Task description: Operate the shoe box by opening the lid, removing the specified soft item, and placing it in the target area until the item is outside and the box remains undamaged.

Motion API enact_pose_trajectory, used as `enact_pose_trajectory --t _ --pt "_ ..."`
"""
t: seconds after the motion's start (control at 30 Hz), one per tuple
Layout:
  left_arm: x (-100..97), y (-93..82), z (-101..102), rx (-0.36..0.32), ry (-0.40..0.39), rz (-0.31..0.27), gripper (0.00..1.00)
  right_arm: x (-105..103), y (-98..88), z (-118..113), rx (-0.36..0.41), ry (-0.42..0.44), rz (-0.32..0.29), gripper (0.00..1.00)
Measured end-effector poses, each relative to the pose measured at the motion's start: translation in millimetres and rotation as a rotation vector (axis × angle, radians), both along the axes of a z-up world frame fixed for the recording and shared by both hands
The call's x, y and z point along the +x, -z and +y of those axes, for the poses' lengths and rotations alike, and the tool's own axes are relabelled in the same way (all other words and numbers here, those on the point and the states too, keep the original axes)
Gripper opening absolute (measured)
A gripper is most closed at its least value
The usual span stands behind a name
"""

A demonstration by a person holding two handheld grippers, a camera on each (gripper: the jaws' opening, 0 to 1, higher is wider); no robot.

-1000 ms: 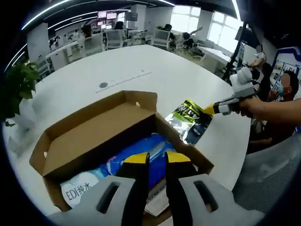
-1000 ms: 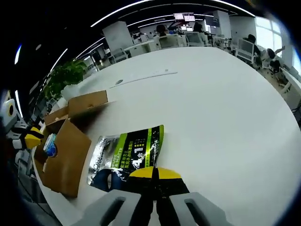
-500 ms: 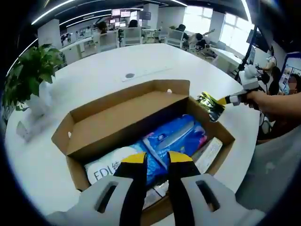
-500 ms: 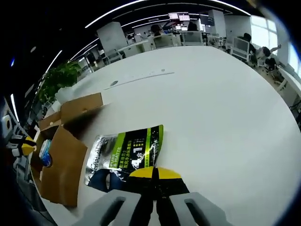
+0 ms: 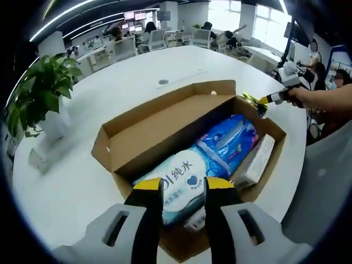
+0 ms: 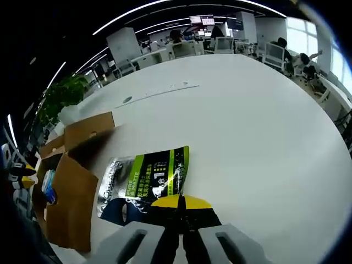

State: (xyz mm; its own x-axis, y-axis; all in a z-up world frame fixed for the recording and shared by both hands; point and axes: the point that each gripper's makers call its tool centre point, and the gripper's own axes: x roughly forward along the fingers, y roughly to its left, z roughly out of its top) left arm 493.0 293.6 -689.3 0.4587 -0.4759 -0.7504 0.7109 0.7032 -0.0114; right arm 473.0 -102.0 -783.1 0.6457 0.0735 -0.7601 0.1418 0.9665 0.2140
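A: What is the right gripper (image 6: 181, 204) doing?

B: Its yellow-tipped jaws are pressed together on the near edge of a green, black and silver foil pouch (image 6: 144, 180). The pouch hangs out in front of the jaws over the white table (image 6: 247, 137), outside the cardboard shoe box (image 6: 69, 192), which sits just to its left in the right gripper view.

A: And the left gripper (image 5: 183, 190)?

B: Its jaws stand slightly apart with nothing between them, poised above the near end of the box (image 5: 165, 132).

A: Is the box open?

B: Yes, the lid stands up along the far long side. Inside, directly ahead of the left jaws, lies a white soft pack with blue lettering (image 5: 176, 181). Beyond it is a blue soft pack (image 5: 231, 146), and a slim white carton (image 5: 256, 162) lies along the right wall.

A: Can the pouch be seen from the left side?

B: Barely. At the far right corner of the box the other gripper (image 5: 263, 100), held by a person's hand (image 5: 300, 94), carries a small glinting piece.

A: Anything else around?

B: A potted plant (image 5: 41, 91) stands on the table left of the box. Desks and chairs fill the office behind.
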Motion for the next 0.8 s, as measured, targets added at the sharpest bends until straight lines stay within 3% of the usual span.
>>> enact_pose_trajectory --t 0.33,0.5,0.77,0.8 --pt "0.3 11.9 -4.8 0.047 0.169 0.011 0.36 -1.1 2.8 2.8 -0.033 -0.086 0.020 0.00" --pt "-0.5 20.1 -4.2 0.114 0.246 0.007 0.39 -0.1 2.4 1.2 -0.051 -0.095 0.025 0.00" --pt "2.7 28.8 -6.8 0.136 0.322 0.014 0.44 2.1 1.4 0.1 -0.112 -0.168 0.022 0.00" --pt "2.7 30.4 -6.2 0.141 0.330 0.021 0.44 0.4 1.0 0.6 -0.117 -0.178 0.024 0.05"
